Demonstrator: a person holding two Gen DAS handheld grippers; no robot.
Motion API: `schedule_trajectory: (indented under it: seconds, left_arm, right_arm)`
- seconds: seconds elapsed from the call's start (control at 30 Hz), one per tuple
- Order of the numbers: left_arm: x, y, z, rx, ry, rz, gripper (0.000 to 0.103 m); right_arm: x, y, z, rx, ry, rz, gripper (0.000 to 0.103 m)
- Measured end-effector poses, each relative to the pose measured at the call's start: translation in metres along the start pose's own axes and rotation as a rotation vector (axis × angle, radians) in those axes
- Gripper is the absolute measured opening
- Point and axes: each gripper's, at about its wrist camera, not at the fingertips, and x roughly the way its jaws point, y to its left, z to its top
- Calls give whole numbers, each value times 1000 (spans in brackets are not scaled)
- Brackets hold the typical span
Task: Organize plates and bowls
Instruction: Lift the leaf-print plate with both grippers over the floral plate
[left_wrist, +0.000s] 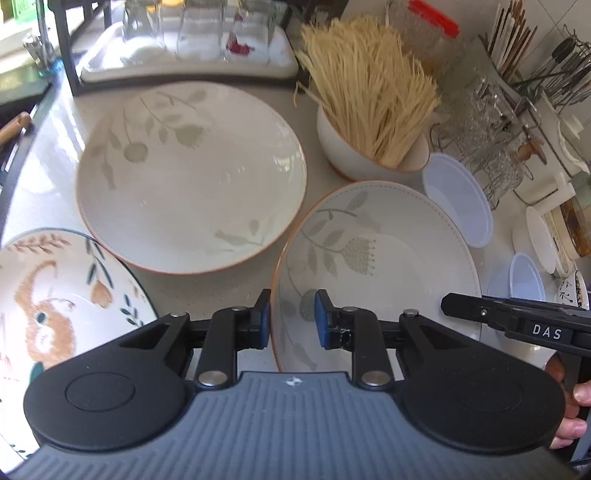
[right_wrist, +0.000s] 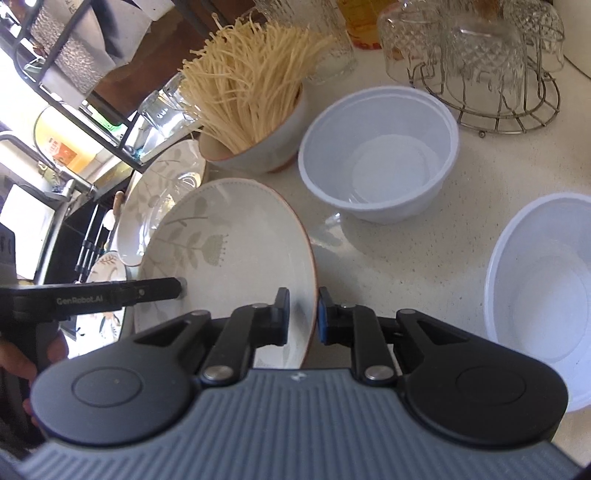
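A white leaf-patterned plate (left_wrist: 391, 258) with an orange rim is held tilted above the counter; it also shows in the right wrist view (right_wrist: 236, 258). My left gripper (left_wrist: 291, 319) straddles its left rim with a gap at the pads. My right gripper (right_wrist: 303, 317) is shut on its right rim. A larger matching plate (left_wrist: 192, 184) lies flat behind, also in the right wrist view (right_wrist: 155, 199). A squirrel-patterned plate (left_wrist: 55, 295) lies at the left. Two white plastic bowls (right_wrist: 380, 155) (right_wrist: 546, 280) stand on the right.
A ceramic bowl of dry noodles (left_wrist: 373, 110) stands behind the plates. A white tray with upturned glasses (left_wrist: 188, 48) sits at the back. A wire rack with crystal glasses (right_wrist: 480, 66) and a utensil holder (left_wrist: 546, 70) stand on the right. The sink edge (left_wrist: 14, 110) is at the left.
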Motion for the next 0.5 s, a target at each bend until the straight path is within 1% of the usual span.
schedule_trajectory:
  seconds: [0.1, 0.27, 0.4, 0.5]
  left_arm:
    - [-14, 9, 0, -26, -7, -16, 27]
    - [-43, 24, 1, -37, -32, -3, 27]
    - [-67, 49, -1, -50, -62, 13, 27]
    - [-83, 73, -1, -65, -72, 10, 27]
  right_arm:
    - [-6, 9, 5, -14, -2, 5, 18]
    - [-14, 36, 14, -35, -18, 12, 18]
    - [-11, 67, 18, -65, -27, 23, 18]
    - [-7, 92, 18, -78, -28, 34, 18]
